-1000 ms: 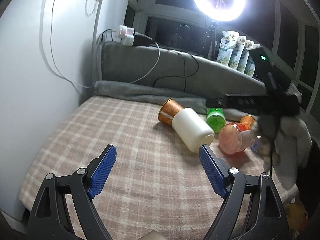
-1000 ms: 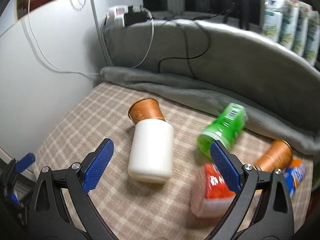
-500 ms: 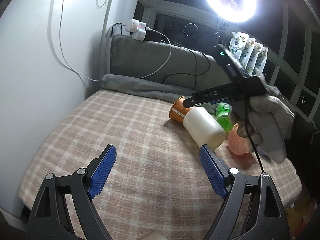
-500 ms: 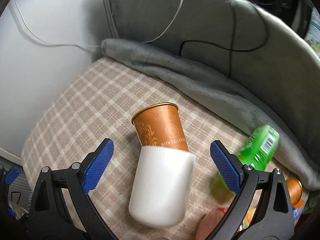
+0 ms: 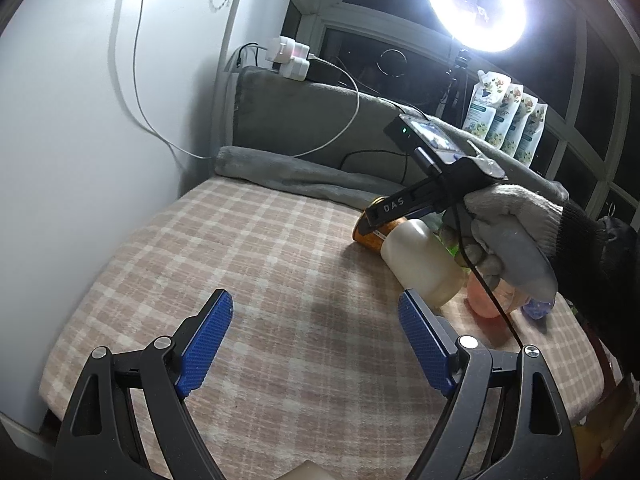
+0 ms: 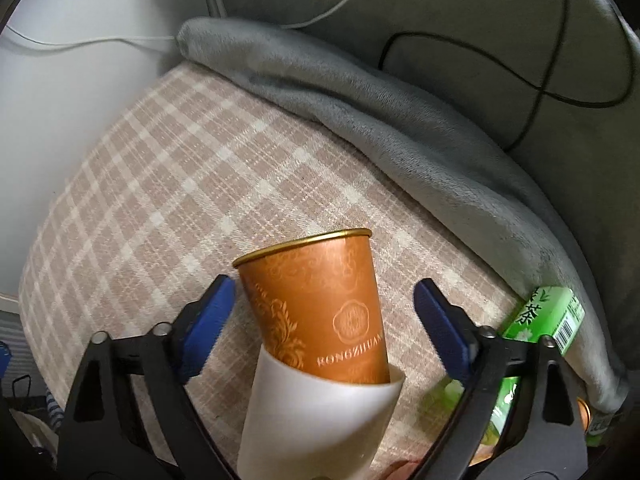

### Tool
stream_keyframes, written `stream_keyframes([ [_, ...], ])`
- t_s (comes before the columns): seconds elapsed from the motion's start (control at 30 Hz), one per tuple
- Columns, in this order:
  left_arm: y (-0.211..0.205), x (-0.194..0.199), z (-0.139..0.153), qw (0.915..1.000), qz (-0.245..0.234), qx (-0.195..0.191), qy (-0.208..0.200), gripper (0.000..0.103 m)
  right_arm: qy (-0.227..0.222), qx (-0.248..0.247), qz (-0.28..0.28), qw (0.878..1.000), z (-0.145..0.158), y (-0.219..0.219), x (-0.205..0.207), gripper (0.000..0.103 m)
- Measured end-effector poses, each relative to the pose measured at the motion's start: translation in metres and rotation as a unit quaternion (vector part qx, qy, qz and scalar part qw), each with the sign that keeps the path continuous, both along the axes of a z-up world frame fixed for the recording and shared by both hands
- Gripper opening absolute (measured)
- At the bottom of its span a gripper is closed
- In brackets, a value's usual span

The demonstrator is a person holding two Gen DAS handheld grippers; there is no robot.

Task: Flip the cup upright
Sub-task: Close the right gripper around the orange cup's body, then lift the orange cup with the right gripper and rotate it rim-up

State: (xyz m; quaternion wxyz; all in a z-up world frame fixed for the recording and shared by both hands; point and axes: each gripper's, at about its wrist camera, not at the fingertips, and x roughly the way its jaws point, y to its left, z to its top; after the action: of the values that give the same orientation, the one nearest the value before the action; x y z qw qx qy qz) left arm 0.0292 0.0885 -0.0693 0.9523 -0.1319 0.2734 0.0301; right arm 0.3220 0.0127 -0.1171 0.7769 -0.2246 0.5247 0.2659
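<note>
An orange paper cup (image 6: 320, 300) with a gold rim lies on its side on the plaid bed cover, its base pushed into the mouth of a white cup (image 6: 316, 420) that also lies on its side. My right gripper (image 6: 324, 304) is open, its blue fingers on either side of the orange cup, the left one close to it and the right one well apart. In the left wrist view the right gripper's black body hides most of the orange cup (image 5: 374, 238); the white cup (image 5: 420, 262) shows below it. My left gripper (image 5: 316, 340) is open and empty above bare cover.
A green tea carton (image 6: 536, 344) lies right of the cups. A pink cup (image 5: 486, 300) lies beside the white one. A rolled grey blanket (image 6: 360, 108) and a padded grey backrest bound the far side. A white wall stands at the left. A ring light (image 5: 476, 4) glares above.
My right gripper has moved forward and down over the cups, so its fingers now flank the orange cup. My left gripper has tilted up a little and stayed open.
</note>
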Motion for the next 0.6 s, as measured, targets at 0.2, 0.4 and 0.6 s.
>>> stream_keyframes([
  [0.2, 0.005, 0.000, 0.000, 1.0000, 0.005, 0.000, -0.001, 0.085, -0.001, -0.005, 0.000, 1.000, -0.008, 0.011, 0.009, 0.070],
  [0.4, 0.006, 0.001, 0.001, 1.0000, 0.007, 0.003, 0.001, 0.085, -0.017, 0.008, 0.000, 1.000, -0.003, 0.024, 0.014, 0.069],
  [0.6, 0.009, -0.001, 0.003, 0.9999, 0.013, 0.010, -0.001, 0.085, -0.031, 0.037, -0.004, 0.999, 0.006, 0.038, 0.022, 0.069],
])
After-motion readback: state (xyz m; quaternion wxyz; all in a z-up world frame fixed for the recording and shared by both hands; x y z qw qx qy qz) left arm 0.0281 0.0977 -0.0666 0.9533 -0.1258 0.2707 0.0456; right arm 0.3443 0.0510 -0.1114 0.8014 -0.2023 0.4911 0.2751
